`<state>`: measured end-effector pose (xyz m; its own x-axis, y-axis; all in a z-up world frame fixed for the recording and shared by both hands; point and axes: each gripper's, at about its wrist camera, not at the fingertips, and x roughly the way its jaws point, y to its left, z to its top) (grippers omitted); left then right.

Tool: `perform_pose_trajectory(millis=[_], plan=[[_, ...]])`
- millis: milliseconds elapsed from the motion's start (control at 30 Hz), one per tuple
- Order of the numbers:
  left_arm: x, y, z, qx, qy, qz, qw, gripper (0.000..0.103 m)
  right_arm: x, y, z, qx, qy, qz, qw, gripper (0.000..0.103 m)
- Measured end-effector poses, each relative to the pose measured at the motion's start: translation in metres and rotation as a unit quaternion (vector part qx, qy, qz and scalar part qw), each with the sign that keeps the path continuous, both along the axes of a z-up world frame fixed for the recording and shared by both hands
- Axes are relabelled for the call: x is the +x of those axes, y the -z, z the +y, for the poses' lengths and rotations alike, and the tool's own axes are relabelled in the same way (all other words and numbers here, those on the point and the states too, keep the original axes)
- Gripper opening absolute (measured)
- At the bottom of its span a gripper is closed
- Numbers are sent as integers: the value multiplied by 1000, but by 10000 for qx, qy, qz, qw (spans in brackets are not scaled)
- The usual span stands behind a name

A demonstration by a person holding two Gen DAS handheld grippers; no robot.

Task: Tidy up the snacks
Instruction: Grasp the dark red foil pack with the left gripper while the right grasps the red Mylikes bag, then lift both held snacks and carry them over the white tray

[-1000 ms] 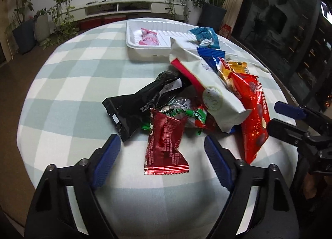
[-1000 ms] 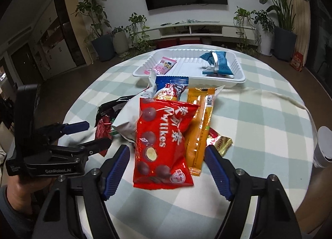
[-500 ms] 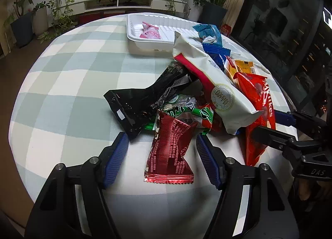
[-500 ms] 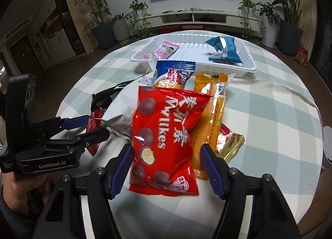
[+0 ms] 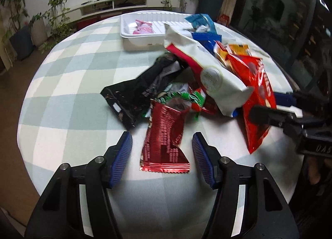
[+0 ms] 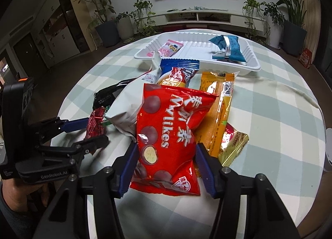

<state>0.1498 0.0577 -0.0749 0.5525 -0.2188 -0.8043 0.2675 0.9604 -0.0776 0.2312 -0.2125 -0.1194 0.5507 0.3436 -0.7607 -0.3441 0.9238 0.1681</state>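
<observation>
A pile of snack packets lies on the round checked table (image 5: 68,77). My left gripper (image 5: 161,156) is open, its blue pads on either side of a dark red foil packet (image 5: 165,135). My right gripper (image 6: 165,164) is open around the near end of a big red Mylikes bag (image 6: 168,133); the pads stand close to the bag's edges. Beside them lie a white bag (image 5: 207,66), a black packet (image 5: 137,93) and an orange packet (image 6: 217,102). A white tray (image 6: 249,60) at the far side holds a pink packet (image 6: 169,49) and a blue packet (image 6: 228,47).
A gold wrapper (image 6: 234,141) lies right of the orange packet. A blue-topped chip bag (image 6: 178,70) lies against the tray's front. The right gripper shows in the left wrist view (image 5: 276,108). Plants and a TV shelf stand behind the table.
Both grippers have moved forward and down. The left jaws have narrowed around the dark red packet. The right jaws have narrowed around the Mylikes bag.
</observation>
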Motion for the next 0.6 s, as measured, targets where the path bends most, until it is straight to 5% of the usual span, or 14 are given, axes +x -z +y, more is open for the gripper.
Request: perform_pose_trajectory(millis=[100,167,600], plan=[[0,1,1,-120,-20,14,9999,58,0,1,1,6,-41,33,10000,49],[0,1,3,-155,-103,-6,9998,33,-1,1,1,17,-51,40,10000,47],[2,-2,3,-249,-78,-77,9996,32,-5,0,-4,321,-80,143,9993,33]])
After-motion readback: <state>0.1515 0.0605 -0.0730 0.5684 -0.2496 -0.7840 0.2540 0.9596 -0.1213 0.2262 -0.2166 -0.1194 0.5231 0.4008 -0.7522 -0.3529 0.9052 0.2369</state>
